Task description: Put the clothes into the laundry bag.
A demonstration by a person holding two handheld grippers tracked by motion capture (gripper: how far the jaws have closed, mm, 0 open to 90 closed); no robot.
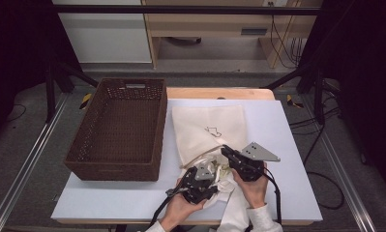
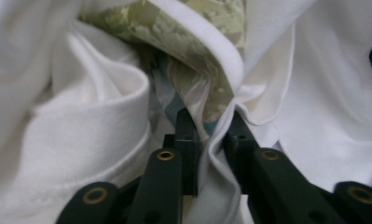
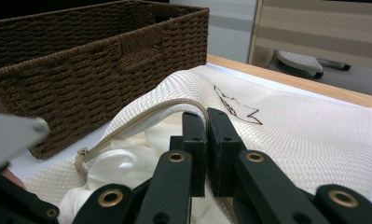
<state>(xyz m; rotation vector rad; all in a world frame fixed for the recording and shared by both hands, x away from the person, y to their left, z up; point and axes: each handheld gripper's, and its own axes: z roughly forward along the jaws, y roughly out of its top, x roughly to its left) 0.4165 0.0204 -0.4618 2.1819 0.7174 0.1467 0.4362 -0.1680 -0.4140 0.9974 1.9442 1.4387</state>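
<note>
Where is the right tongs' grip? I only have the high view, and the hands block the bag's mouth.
Observer: The right tongs are shut on the zipper edge of the white mesh laundry bag, holding the opening up.
Operator: And the left tongs?
Observer: The left tongs pinch a fold of white cloth at the bag's mouth.
Operator: Is it all white in there?
Observer: No, a green patterned fabric lies among the white folds.
Operator: Is the basket touching the bag?
Observer: I cannot tell; the brown woven basket stands close beside the bag.
</note>
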